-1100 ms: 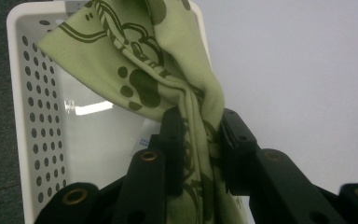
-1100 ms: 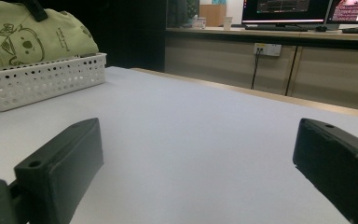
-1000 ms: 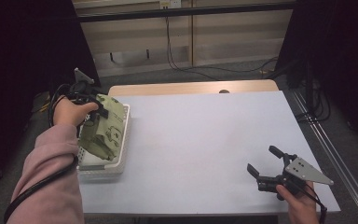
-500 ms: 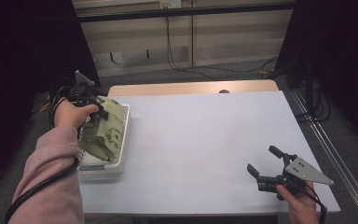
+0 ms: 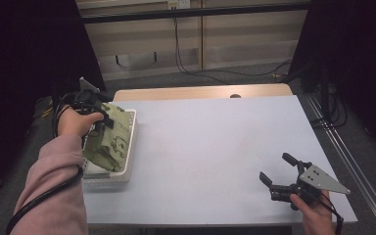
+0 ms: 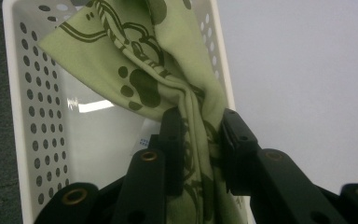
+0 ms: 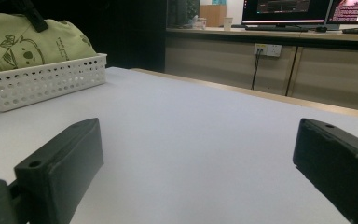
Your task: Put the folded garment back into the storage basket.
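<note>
A light green cloth (image 5: 110,139) printed with dark paw marks and animal drawings hangs over a white perforated basket (image 5: 129,161) at the table's left edge. My left gripper (image 5: 103,121) is shut on a bunched fold of that cloth (image 6: 193,116), which is lifted above the basket floor (image 6: 98,140). My right gripper (image 5: 278,170) rests open near the table's front right corner with nothing between its jaws. In the right gripper view the cloth (image 7: 32,42) bulges above the basket wall (image 7: 46,79) far to the left.
The pale blue table top (image 5: 215,147) stretches wide between the basket and my right gripper. A wooden strip (image 5: 200,92) runs along the far edge. Cables (image 5: 186,58) and cabinets lie beyond, with monitors (image 7: 284,9) on a far counter.
The left gripper has drawn the cloth slightly higher and nearer over the basket. The right gripper has stayed where it was.
</note>
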Action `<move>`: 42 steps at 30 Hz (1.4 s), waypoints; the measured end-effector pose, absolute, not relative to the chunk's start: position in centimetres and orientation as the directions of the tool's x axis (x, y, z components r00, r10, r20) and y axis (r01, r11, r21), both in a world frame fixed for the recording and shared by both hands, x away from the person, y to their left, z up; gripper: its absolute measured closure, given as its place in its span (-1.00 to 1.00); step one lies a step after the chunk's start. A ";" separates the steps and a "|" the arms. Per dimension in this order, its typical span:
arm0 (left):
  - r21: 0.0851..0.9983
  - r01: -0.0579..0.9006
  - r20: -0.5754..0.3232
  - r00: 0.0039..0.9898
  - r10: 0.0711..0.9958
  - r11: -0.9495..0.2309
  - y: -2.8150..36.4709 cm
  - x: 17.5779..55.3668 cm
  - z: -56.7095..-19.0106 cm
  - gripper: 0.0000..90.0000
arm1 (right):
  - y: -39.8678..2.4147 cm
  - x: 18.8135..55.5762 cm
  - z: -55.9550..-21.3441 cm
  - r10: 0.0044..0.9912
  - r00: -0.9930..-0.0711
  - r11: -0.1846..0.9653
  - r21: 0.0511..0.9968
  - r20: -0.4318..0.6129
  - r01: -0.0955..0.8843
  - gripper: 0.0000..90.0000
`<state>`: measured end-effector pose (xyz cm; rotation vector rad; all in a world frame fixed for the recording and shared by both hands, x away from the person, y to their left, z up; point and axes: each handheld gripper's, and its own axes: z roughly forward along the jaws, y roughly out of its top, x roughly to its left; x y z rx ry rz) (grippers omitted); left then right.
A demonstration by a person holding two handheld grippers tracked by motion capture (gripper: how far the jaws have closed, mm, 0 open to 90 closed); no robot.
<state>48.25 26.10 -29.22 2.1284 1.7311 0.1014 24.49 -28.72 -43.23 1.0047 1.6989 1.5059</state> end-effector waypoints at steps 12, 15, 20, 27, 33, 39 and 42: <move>0.340 0.928 -0.192 0.226 0.955 -0.151 25.5 48.4 -29.7 0.63 | -28.7 24.5 -43.2 0.867 -0.498 0.047 0.991 0.021 0.124 -0.97; 0.345 0.927 -0.183 0.219 0.958 -0.146 25.3 48.4 -29.8 0.62 | -28.7 24.5 -43.2 0.867 -0.498 0.046 0.991 0.022 0.124 -0.97; 0.339 0.924 -0.189 0.252 0.949 -0.178 25.5 48.5 -30.2 0.62 | -28.7 24.5 -43.2 0.866 -0.499 0.050 0.991 0.019 0.123 -0.97; 0.351 0.927 -0.199 0.211 0.957 -0.131 25.2 48.4 -30.8 0.62 | -28.7 24.5 -43.2 0.866 -0.499 0.048 0.991 0.020 0.124 -0.97; 0.346 0.924 -0.189 0.238 0.953 -0.162 25.2 48.5 -31.1 0.62 | -28.7 24.5 -43.2 0.866 -0.500 0.052 0.991 0.016 0.122 -0.97; 0.345 0.929 -0.191 0.211 0.959 -0.136 25.1 48.5 -31.4 0.62 | -28.8 24.5 -43.2 0.866 -0.500 0.054 0.991 0.014 0.121 -0.97; 0.339 0.931 -0.204 0.211 0.956 -0.133 25.1 48.5 -31.6 0.62 | -28.8 24.5 -43.2 0.866 -0.500 0.055 0.991 0.012 0.120 -0.97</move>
